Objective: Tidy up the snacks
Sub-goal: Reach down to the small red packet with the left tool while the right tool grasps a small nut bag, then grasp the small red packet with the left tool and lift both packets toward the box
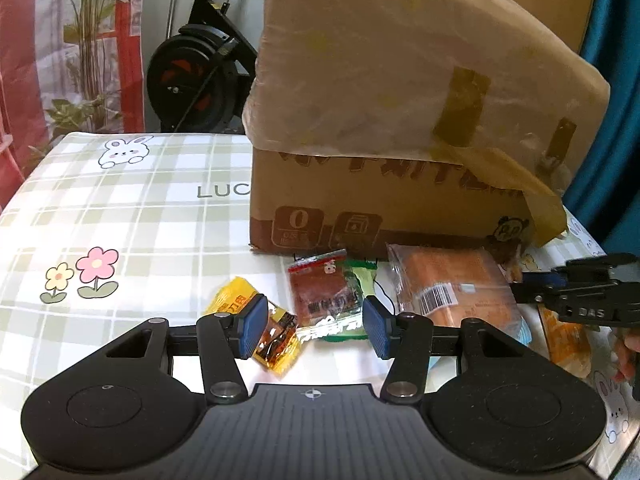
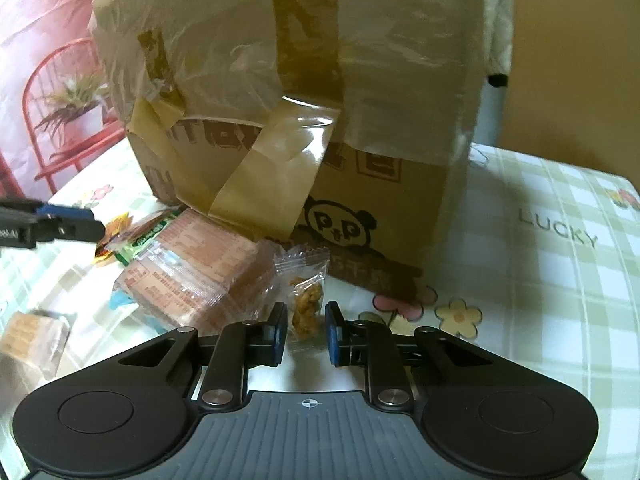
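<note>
Blue-padded and spread wide, your left gripper [image 1: 316, 322] hovers just in front of the cardboard box [image 1: 384, 216], holding nothing. Between its jaws lies the brown snack packet [image 1: 320, 294], with the yellow snack packet [image 1: 256, 320] against the left pad. Just right of these, still in front of the box, rests the large orange-brown bread pack [image 1: 456, 288].

Your right gripper [image 2: 306, 334] stands at the box's near corner, jaws narrowly parted on either side of a small clear packet of fried bits [image 2: 306, 300]; contact with the pads cannot be confirmed. That packet lies just short of the panda print [image 2: 340, 228] on the box. All sits on the checked tablecloth [image 2: 540, 280]. Loose brown tape [image 2: 272, 172] hangs down the box face above.
</note>
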Available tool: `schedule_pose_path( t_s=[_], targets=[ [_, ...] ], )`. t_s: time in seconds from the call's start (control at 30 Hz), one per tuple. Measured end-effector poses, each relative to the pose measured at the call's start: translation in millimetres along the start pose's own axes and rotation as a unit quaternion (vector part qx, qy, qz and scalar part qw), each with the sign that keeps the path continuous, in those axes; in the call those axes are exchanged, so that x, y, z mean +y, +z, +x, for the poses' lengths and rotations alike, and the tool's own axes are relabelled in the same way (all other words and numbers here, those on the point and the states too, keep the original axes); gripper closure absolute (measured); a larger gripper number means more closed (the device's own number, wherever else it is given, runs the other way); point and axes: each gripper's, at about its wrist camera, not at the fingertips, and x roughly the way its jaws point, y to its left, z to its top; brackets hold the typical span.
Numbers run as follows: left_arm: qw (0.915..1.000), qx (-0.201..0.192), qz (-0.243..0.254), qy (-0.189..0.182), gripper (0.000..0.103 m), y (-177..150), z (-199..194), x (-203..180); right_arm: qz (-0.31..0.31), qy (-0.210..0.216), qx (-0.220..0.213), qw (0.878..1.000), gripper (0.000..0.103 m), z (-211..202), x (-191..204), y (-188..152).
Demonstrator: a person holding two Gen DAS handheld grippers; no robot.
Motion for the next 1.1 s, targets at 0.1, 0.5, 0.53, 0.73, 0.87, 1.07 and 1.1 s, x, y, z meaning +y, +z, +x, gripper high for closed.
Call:
schedule_pose_path(
  t_s=[0.1, 0.5, 0.53, 0.73, 0.87, 1.07, 1.1],
  targets=[
    [0.9999, -0.010, -0.013, -0.003, 0.048, 5.2, 9.5, -1.6, 0.031, 0.006, -0.011, 0.999, 0.086, -6.8, -2.3, -5.1],
    [0.9981, 0.015, -0.057, 0.016, 0.033, 8.1, 49.3, 2.4, 0.068, 0.010, -0.037, 0.997, 0.086, -21.0, -3.0, -18.6],
    [0.9981, 0.014, -0.057, 0.015, 0.033, 7.9, 49.3, 2.9, 0.071, 0.010, -0.037, 0.997, 0.086, -21.6, -4.5, -20.2],
    [0.9988, 0.015, -0.048, -0.002, 0.060, 5.5, 40.5, -0.3, 0.086, 0.016, -0.043, 0.995, 0.086, -23.4, -3.7, -24.8],
    [0.9993, 0.011, -0.035, -0.008, 0.063, -3.4, 30.5, -5.2, 0.091, 0.018, -0.049, 0.994, 0.086, -30.2, -1.6, -28.1],
    [0.9997, -0.016, -0.018, -0.001, 0.063, -9.9, -0.5, -12.2, 0.095, 0.021, -0.061, 0.993, 0.086, -41.7, 3.6, -31.4],
    [0.9996, -0.022, -0.018, -0.001, 0.063, -9.1, -7.1, -12.8, 0.094, 0.021, -0.063, 0.993, 0.086, -44.1, 4.3, -31.6]
  ],
)
